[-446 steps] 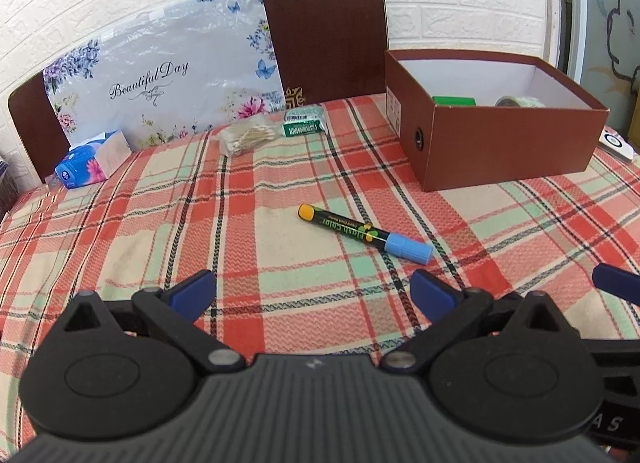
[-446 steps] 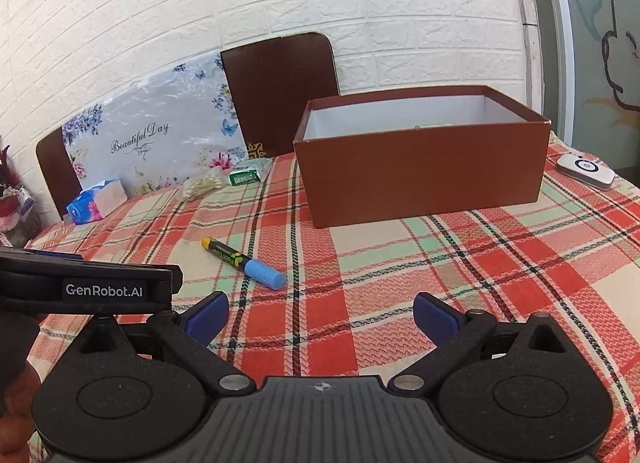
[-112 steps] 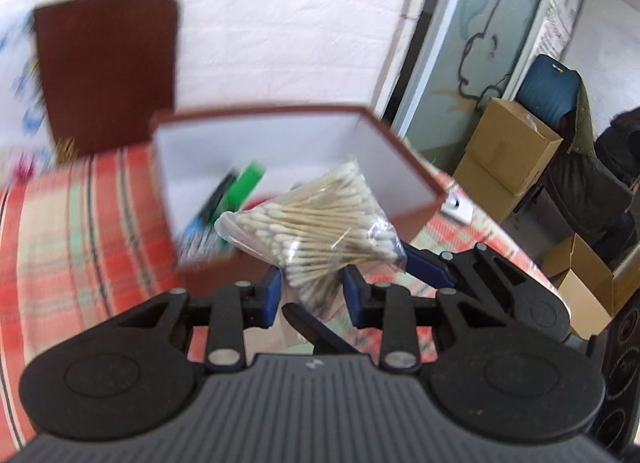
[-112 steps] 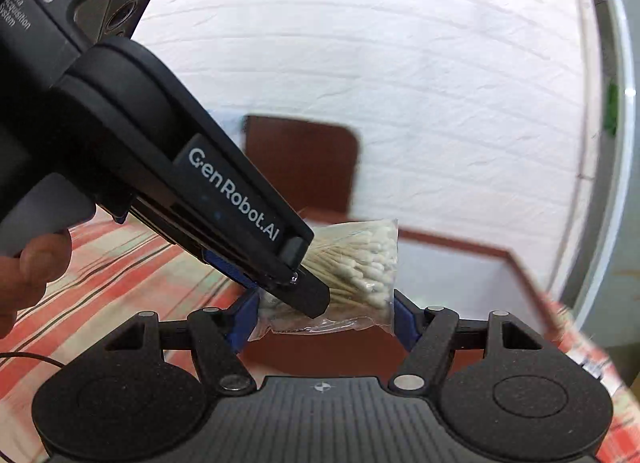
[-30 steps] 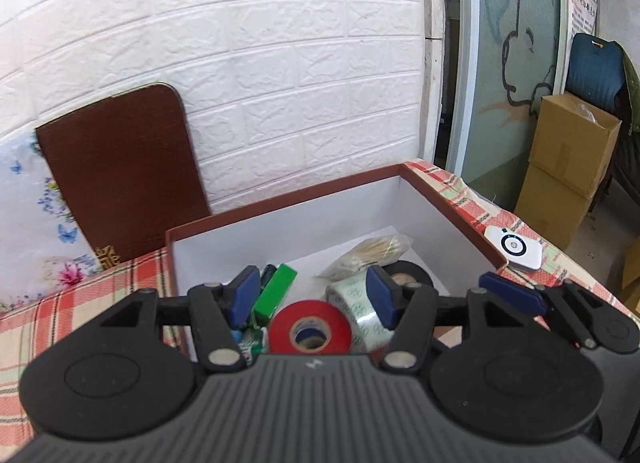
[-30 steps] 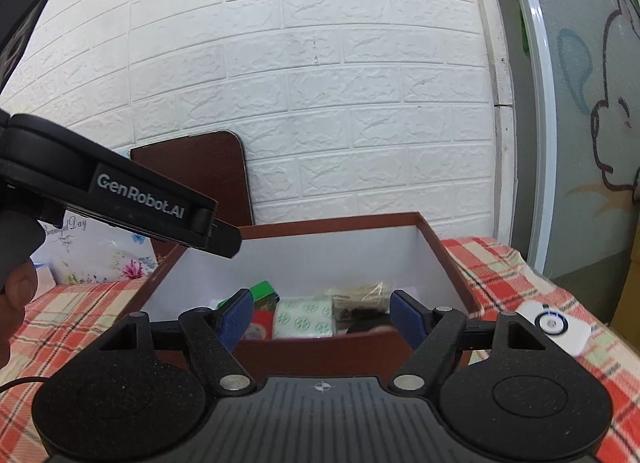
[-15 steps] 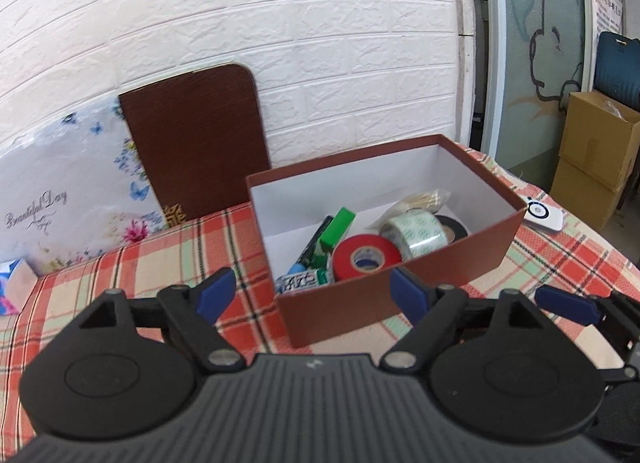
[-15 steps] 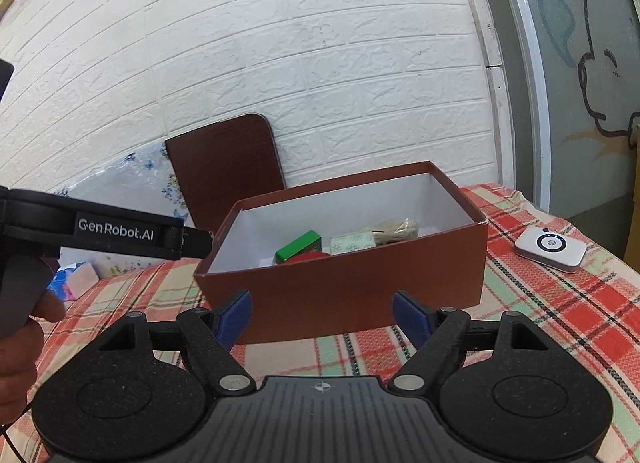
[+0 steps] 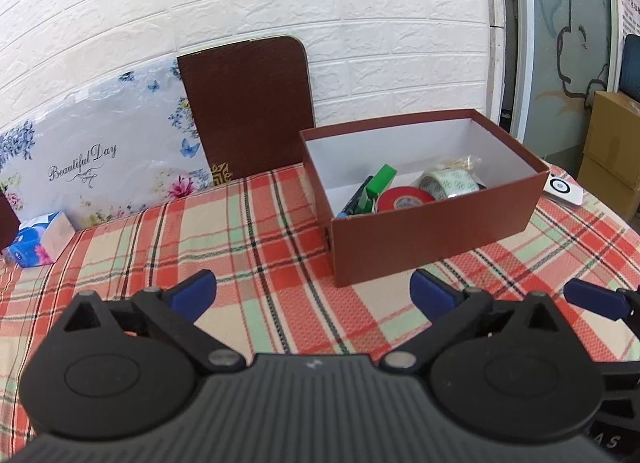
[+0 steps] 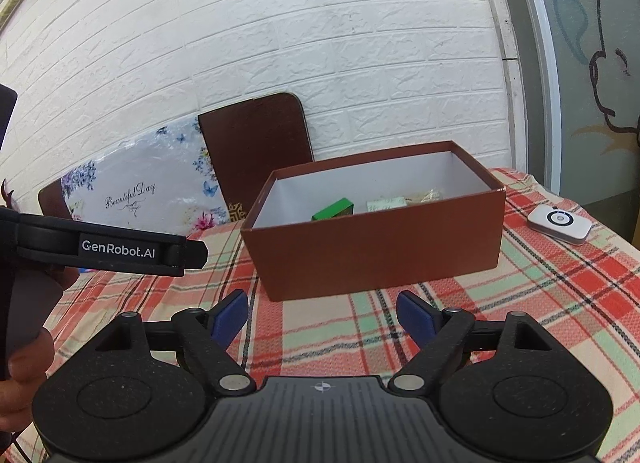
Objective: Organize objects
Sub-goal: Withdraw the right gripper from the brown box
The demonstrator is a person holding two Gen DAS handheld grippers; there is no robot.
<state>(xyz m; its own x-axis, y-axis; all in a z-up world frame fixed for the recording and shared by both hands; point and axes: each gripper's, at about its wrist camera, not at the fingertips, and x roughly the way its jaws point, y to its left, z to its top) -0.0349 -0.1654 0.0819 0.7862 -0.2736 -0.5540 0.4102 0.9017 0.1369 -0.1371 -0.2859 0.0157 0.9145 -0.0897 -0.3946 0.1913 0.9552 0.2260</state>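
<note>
White brick wall behind a plaid-clothed worktop (image 9: 256, 231). Left wrist view: the left hand-held gripper (image 9: 312, 291) is opening, nothing between its jaws; the brown box (image 9: 432, 235) holds red tape (image 9: 402, 199), clear tape, marker and cotton swabs, likely gathered there for tidiness. A tissue pack (image 9: 34, 239) lies well apart.

Right wrist view: the right hand-held gripper (image 10: 322, 313) is likewise opening and empty; the box's near wall hides the tapes.

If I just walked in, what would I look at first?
Probably the brown box on the checked tablecloth, full of bright things: a red tape roll, a green block and a patterned tape roll. Then the flowery "Beautiful Day" board leaning on the white brick wall, and the small white gadget to the right of the box.
</note>
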